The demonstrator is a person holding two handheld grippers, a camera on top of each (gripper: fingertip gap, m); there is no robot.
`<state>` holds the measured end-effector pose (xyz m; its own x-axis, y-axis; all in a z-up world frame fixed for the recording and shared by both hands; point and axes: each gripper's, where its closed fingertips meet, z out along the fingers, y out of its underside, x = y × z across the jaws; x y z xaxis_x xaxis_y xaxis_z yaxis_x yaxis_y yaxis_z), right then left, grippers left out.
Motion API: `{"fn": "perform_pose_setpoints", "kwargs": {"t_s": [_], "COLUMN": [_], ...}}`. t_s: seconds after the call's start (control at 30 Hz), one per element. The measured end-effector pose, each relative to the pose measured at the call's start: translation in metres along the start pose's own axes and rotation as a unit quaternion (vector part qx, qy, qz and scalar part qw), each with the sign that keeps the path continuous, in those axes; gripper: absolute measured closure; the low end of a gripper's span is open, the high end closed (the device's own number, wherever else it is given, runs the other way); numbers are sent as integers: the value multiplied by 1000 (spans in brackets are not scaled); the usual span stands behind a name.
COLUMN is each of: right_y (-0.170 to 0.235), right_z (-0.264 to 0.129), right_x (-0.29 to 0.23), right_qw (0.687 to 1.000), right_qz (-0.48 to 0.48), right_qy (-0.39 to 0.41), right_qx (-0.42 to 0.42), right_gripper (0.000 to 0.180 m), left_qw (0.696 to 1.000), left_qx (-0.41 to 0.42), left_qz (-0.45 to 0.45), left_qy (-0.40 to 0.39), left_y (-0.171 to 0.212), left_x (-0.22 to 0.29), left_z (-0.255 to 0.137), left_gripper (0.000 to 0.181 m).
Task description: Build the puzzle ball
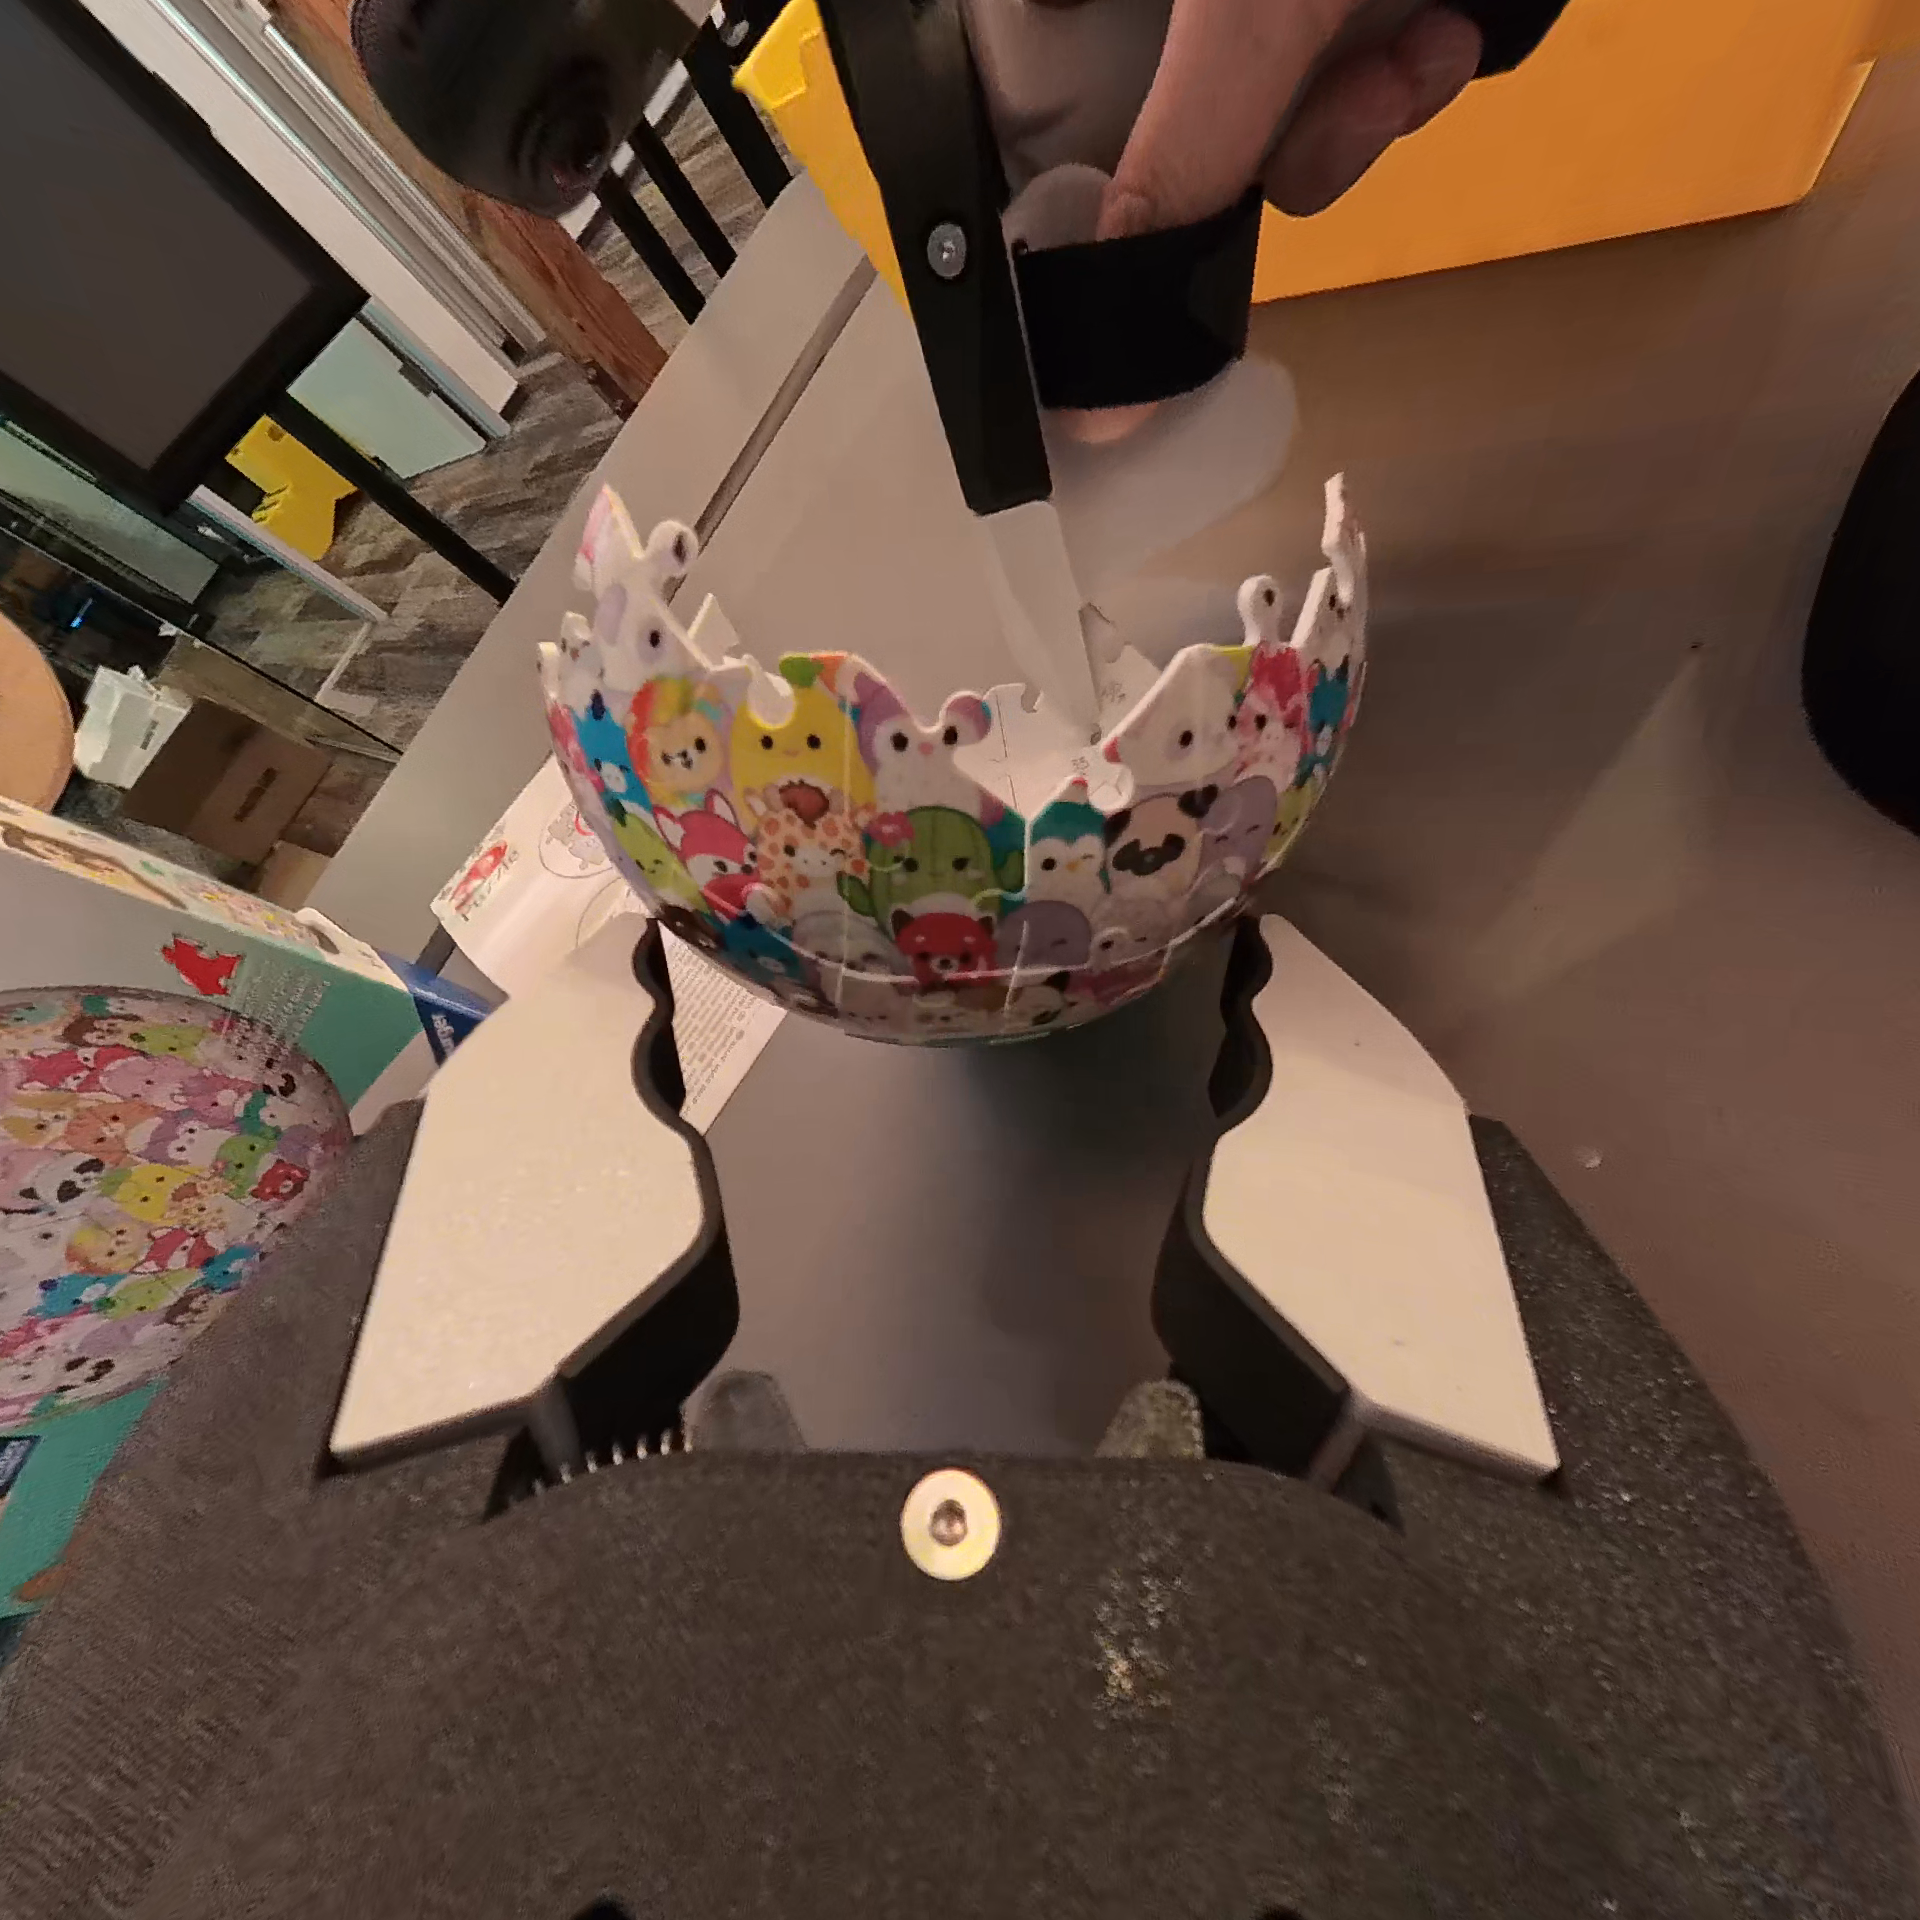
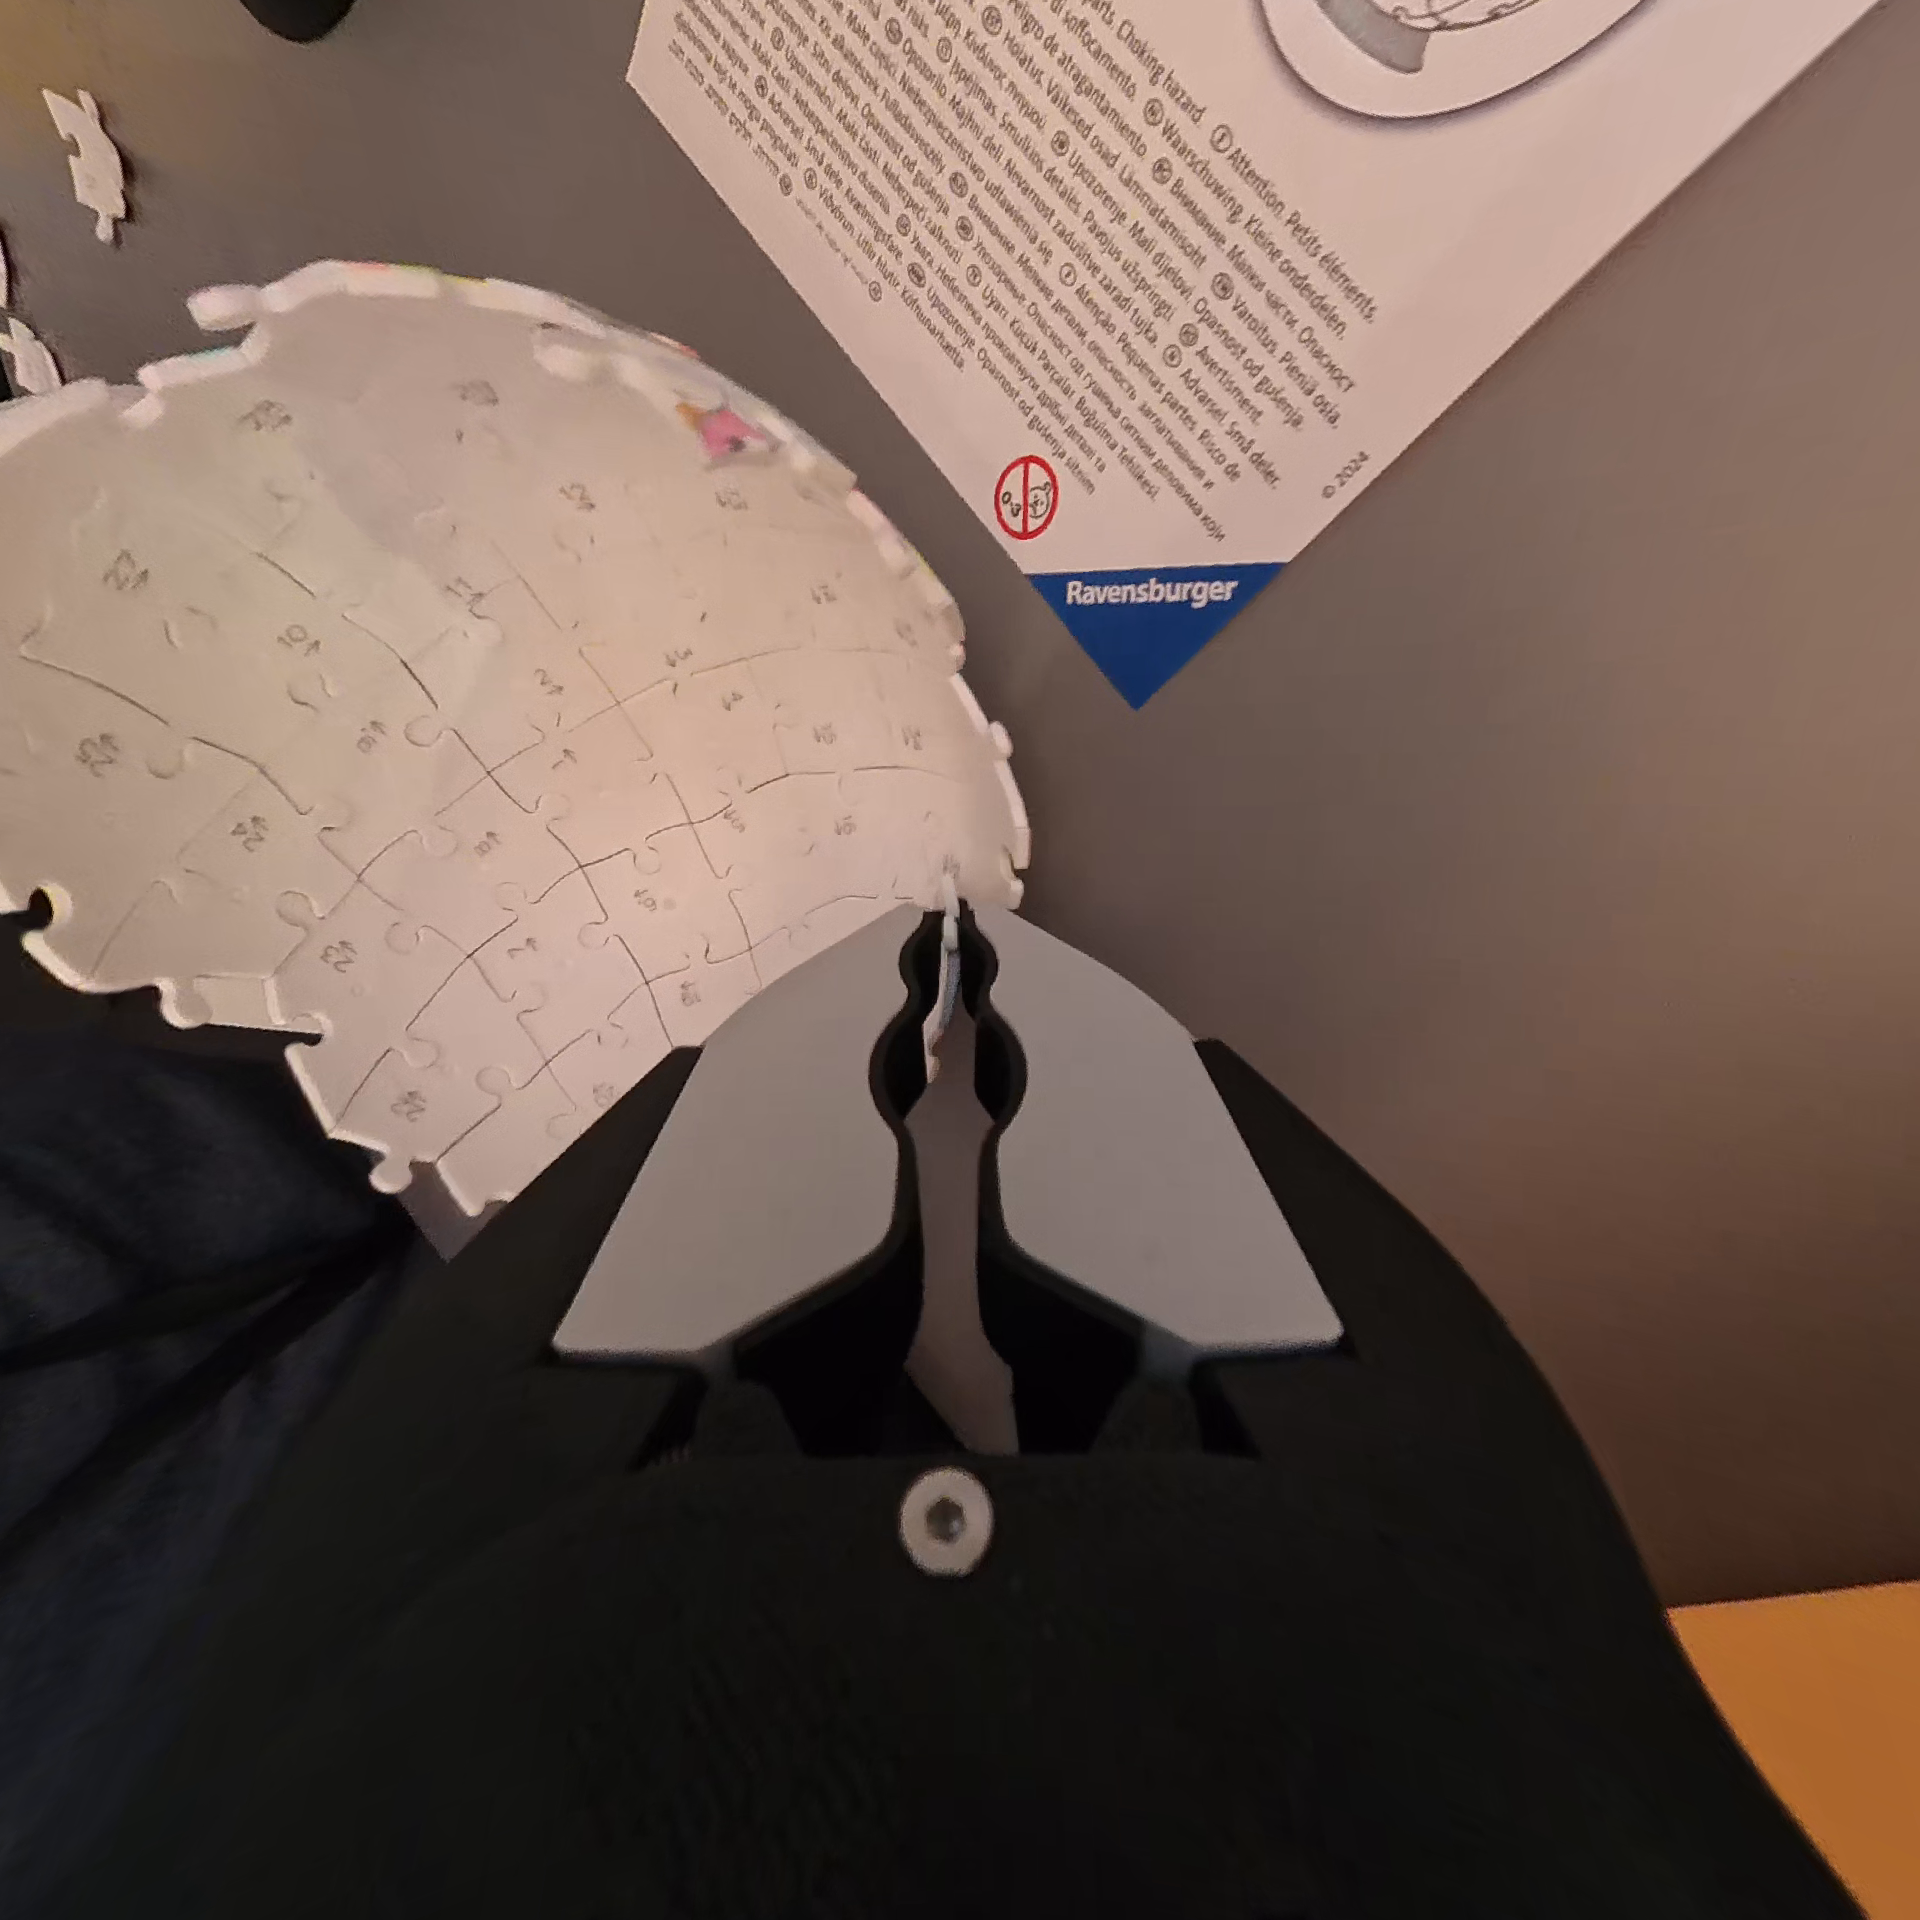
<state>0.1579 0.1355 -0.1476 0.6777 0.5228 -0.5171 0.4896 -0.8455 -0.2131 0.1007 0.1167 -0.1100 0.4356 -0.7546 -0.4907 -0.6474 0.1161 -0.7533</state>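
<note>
the right tongs (image 2: pixel 951 935) are pressed together on a thin white puzzle piece (image 2: pixel 943 987) held edge-on at the jagged rim of the puzzle ball (image 2: pixel 468 727); in the left wrist view they (image 1: pixel 1091 665) reach down into the bowl from above; the left tongs (image 1: pixel 951 977) are spread wide, fingers at either side of the half-built ball's (image 1: pixel 935 852) lower curve — whether they touch it i cannot tell; it sits on a grey table (image 1: pixel 1558 831); an instruction sheet (image 2: pixel 1091 260) lies just beside it; loose pieces (image 2: pixel 94 156) rest further off; the puzzle box (image 1: pixel 156 1143) stands left.
</note>
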Motion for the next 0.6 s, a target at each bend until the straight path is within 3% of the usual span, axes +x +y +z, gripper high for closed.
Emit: {"fn": "perform_pose_setpoints", "kwargs": {"t_s": [0.43, 0.6], "right_y": [-17, -7], "right_z": [-29, -32], "right_x": [-1, -3], "right_qw": [992, 989], "right_qz": [16, 34], "right_qy": [-15, 15], "right_qx": [126, 141], "right_gripper": [176, 176], "left_qw": [999, 999], "left_qx": [-2, 1], "left_qz": [31, 29], "left_qy": [-18, -18], "left_y": [1, 2], "left_x": [2, 1], "left_z": [1, 1], "left_gripper": [83, 84]}}
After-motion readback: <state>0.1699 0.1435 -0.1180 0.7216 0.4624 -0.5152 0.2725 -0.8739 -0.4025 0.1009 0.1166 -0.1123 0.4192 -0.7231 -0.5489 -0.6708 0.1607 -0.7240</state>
